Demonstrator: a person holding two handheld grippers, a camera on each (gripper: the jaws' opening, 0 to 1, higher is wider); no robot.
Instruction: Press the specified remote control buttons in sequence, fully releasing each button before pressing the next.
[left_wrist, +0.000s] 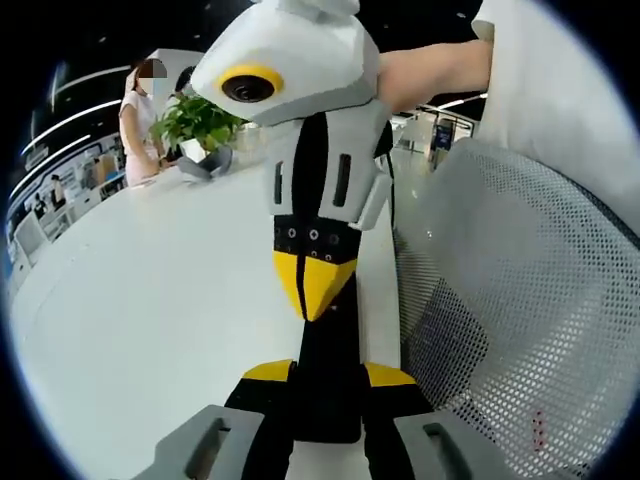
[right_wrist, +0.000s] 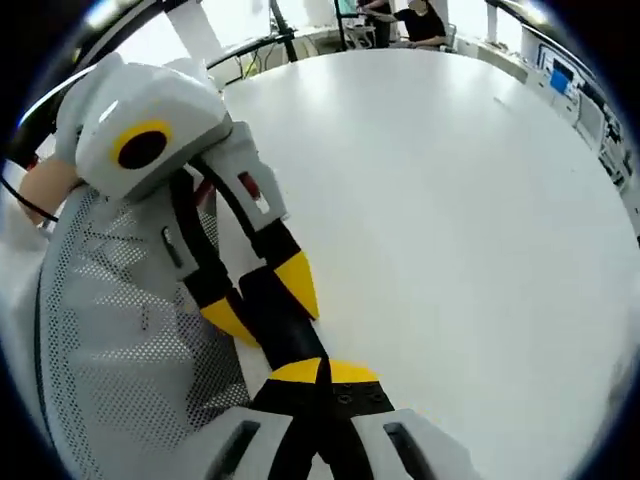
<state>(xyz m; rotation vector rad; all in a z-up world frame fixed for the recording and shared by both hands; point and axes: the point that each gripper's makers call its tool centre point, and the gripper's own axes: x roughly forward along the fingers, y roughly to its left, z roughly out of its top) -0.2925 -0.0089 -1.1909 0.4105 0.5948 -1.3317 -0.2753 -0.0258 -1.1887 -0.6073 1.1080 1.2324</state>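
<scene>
A black remote control (left_wrist: 327, 385) stands between the yellow-tipped jaws of my left gripper (left_wrist: 328, 372), which is shut on its two long sides. My right gripper (left_wrist: 315, 290) comes in from the top of the left gripper view, its yellow tips shut together and set against the remote's far end. In the right gripper view my right gripper (right_wrist: 322, 372) is shut, with its tips on the remote control (right_wrist: 280, 320). There the left gripper (right_wrist: 262, 300) holds the remote from the left. The remote's buttons are hidden.
A wide white table (right_wrist: 450, 200) lies under both grippers. A white mesh chair back (left_wrist: 520, 300) stands close by, and the mesh chair back (right_wrist: 120, 330) shows again at the left. A potted plant (left_wrist: 200, 120) and a standing person (left_wrist: 140, 120) are at the table's far end.
</scene>
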